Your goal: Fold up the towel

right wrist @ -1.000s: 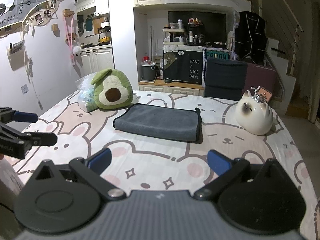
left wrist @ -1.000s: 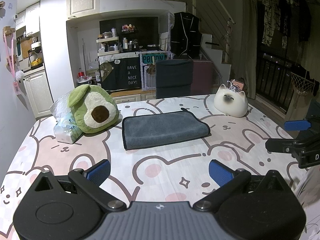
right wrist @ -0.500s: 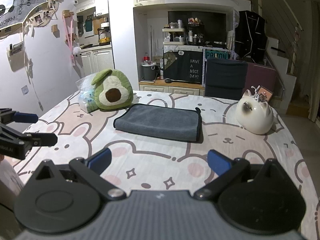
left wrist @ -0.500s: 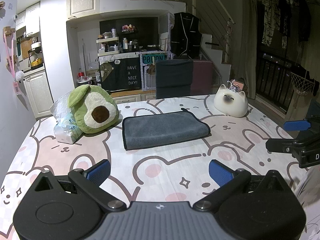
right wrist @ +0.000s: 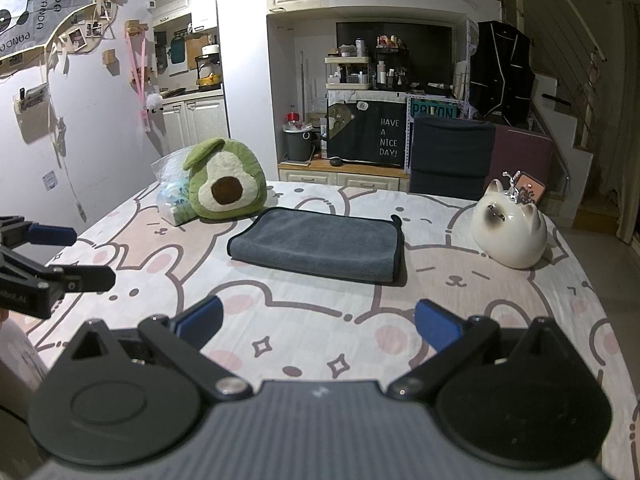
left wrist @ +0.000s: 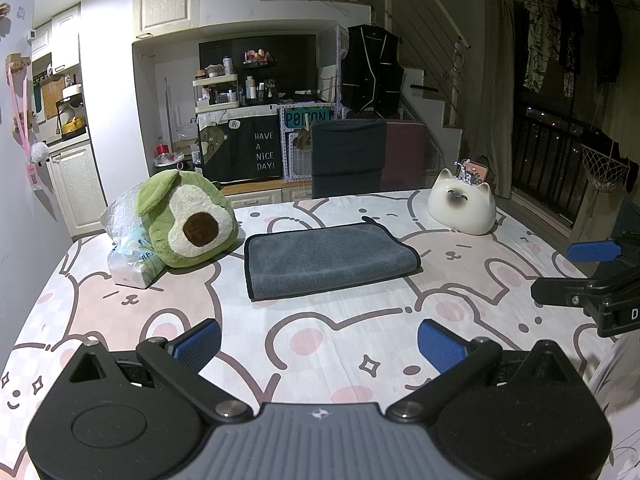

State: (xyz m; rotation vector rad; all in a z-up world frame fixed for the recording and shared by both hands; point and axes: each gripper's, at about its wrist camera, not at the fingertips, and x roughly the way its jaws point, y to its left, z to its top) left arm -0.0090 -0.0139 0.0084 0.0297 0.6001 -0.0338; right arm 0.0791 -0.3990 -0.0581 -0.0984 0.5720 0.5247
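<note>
A grey towel [left wrist: 330, 260] lies folded flat in a rectangle on the bunny-print tablecloth [left wrist: 320, 340], past both grippers; it also shows in the right wrist view [right wrist: 318, 244]. My left gripper [left wrist: 318, 342] is open and empty, hovering over the table's near part, well short of the towel. My right gripper [right wrist: 316, 322] is open and empty, also short of the towel. The right gripper shows at the right edge of the left wrist view [left wrist: 580, 276]. The left gripper shows at the left edge of the right wrist view [right wrist: 68, 256].
An avocado plush [left wrist: 186, 222] and a plastic bag [left wrist: 128, 256] sit left of the towel. A white cat-shaped ornament [left wrist: 462, 208] stands at the far right. A dark chair [left wrist: 348, 158] stands behind the table. Shelves and cabinets line the back wall.
</note>
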